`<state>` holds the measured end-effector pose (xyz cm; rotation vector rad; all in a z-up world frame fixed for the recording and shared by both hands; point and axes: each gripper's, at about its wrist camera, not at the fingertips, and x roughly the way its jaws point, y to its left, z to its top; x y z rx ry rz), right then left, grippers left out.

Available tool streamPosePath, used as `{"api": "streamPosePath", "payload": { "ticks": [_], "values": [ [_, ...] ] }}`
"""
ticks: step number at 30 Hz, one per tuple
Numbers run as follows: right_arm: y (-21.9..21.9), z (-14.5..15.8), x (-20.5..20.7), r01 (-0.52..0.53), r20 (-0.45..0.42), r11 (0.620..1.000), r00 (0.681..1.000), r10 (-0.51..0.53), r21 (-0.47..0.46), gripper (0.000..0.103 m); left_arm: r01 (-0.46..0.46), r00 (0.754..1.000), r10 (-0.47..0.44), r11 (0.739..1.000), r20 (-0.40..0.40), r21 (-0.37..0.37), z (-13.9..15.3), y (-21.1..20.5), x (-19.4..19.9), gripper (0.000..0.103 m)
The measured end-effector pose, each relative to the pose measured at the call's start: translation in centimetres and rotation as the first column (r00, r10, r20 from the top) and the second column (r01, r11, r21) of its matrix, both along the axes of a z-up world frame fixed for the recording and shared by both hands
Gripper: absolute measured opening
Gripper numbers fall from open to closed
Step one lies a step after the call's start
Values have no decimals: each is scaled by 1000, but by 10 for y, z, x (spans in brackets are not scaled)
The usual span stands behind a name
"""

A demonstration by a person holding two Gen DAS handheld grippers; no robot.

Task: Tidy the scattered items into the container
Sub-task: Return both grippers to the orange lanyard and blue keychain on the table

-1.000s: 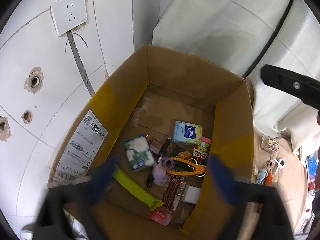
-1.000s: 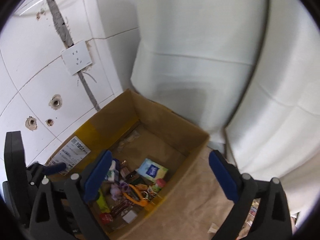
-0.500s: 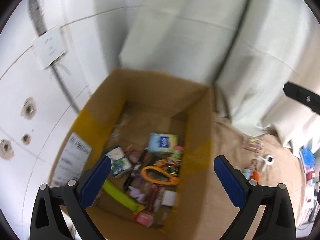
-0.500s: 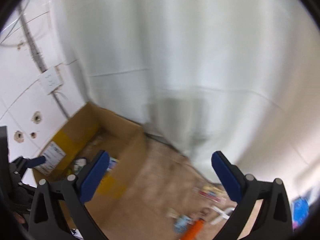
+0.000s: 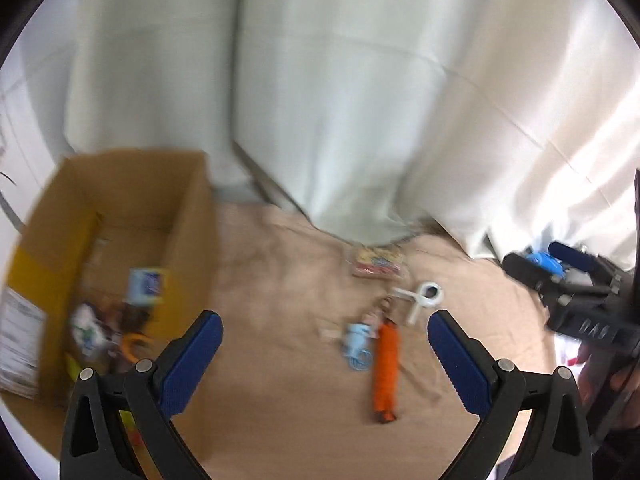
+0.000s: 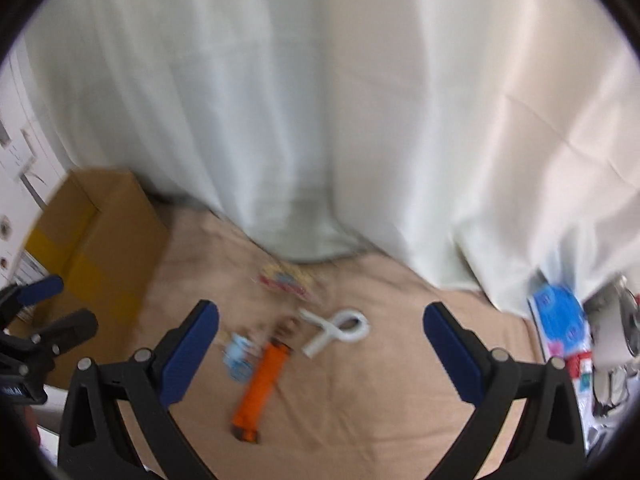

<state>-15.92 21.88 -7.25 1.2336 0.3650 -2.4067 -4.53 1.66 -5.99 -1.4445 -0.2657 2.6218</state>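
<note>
Both of my tongs hang wide open over the tan cloth (image 6: 360,420) with nothing between their blue pads: the left gripper (image 5: 325,354) has its pads spread to either side of the small heap of loose things, and the right gripper (image 6: 321,346) frames the same heap from a little further right. Between the pads lies an orange tube-shaped item (image 5: 386,364), lying lengthwise toward me, with a small pale blue toy (image 5: 357,344) just beside it on its left, close enough that I cannot tell whether they touch. Just beyond the orange piece sits a white looped clip (image 6: 340,330), and further back, near the foot of the white curtain (image 6: 320,100), a flat printed packet (image 5: 377,262) rests on the cloth; motion blur hides its print. At the left edge of the cloth stands the open cardboard box (image 5: 192,216), with yellow tape on its walls and a white label on its near left side. Inside it I make out a blue and white tissue pack (image 5: 145,285) and an orange ring among other blurred items. At the far right edge lies a blue round-patterned pack (image 6: 560,320) beside other clutter
</note>
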Motion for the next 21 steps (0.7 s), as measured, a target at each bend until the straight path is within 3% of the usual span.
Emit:
{"api": "streamPosePath", "payload": {
  "ticks": [3, 5, 13, 17, 21],
  "values": [
    [12, -18, 5, 28, 33, 999, 999, -28, 16, 103, 31, 998, -31, 999, 58, 7, -22, 16, -6, 103],
    [19, -27, 5, 46, 53, 999, 998, -46, 12, 103, 33, 997, -30, 999, 65, -38, -33, 26, -8, 103],
    [34, -58, 22, 101, 94, 995, 990, -101, 9, 103, 12, 997, -5, 996, 76, -86, -62, 25, -4, 103],
    [39, -73, 29, 135, 108, 991, 985, -132, -17, 103, 23, 999, -17, 989, 45, -149, -73, 26, 4, 103],
    [37, -96, 28, 147, 183, 989, 973, -139, -32, 103, 36, 999, -32, 979, 24, -201, -82, 28, 8, 103]
  ]
}}
